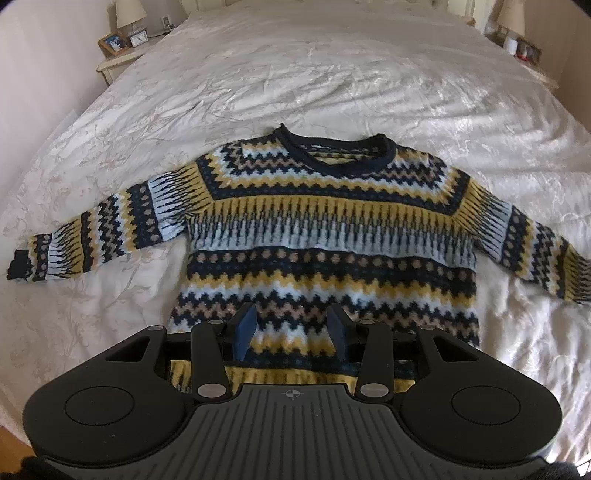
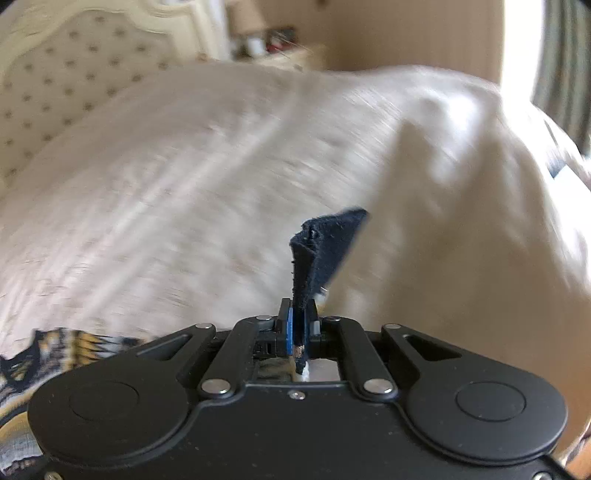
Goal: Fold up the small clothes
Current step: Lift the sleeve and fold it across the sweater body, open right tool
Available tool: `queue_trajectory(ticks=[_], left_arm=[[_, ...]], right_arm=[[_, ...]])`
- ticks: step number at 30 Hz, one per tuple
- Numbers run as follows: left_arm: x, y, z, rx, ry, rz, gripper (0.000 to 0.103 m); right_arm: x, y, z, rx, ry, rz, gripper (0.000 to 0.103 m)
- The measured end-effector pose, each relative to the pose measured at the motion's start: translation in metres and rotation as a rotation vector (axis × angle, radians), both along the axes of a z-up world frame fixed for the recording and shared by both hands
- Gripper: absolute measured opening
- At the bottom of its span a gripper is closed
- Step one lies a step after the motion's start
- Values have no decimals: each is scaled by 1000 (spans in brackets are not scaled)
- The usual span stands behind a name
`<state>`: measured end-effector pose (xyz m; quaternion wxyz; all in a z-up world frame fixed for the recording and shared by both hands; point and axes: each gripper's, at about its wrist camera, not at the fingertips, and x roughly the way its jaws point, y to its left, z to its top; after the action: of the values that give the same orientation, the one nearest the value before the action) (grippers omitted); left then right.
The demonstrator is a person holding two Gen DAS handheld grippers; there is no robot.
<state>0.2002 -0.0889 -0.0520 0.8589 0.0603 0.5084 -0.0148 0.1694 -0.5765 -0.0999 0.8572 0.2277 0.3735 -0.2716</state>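
Item: patterned knit sweater (image 1: 325,236), front up and sleeves spread on the white bedspread (image 1: 332,74); left gripper (image 1: 291,332) hangs over its hem, jaws partly apart and empty, while right gripper (image 2: 300,328) is clamped on a dark navy cuff (image 2: 325,251). Handling, as a judgement: carry that sleeve flat across the chest, keeping it taut. The right view is motion-blurred; the sweater's right sleeve end is cut off in the left view.

Bedspread (image 1: 332,74) beyond the sweater's (image 1: 325,236) collar lay bare up to the headboard (image 2: 74,74): open passage there. Sleeves spread wide to both sides. Nightstands (image 1: 118,61) with lamps (image 1: 129,14) flanked the bed's far corners, well apart from the sweater.
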Motion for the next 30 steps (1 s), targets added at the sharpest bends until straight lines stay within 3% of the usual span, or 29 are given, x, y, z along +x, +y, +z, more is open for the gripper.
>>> queue_trajectory(ticks=[8, 15, 21, 30], left_arm=[[15, 70, 3, -51, -24, 28, 41], [26, 143, 1, -33, -33, 86, 41], [35, 197, -5, -11, -17, 132, 41], [46, 248, -15, 15, 8, 185, 41]], right_arm=[[84, 117, 82, -57, -140, 232, 11], [167, 255, 104, 0, -227, 476, 11], [225, 374, 72, 87, -212, 659, 11], [269, 488, -25, 128, -52, 867, 11]])
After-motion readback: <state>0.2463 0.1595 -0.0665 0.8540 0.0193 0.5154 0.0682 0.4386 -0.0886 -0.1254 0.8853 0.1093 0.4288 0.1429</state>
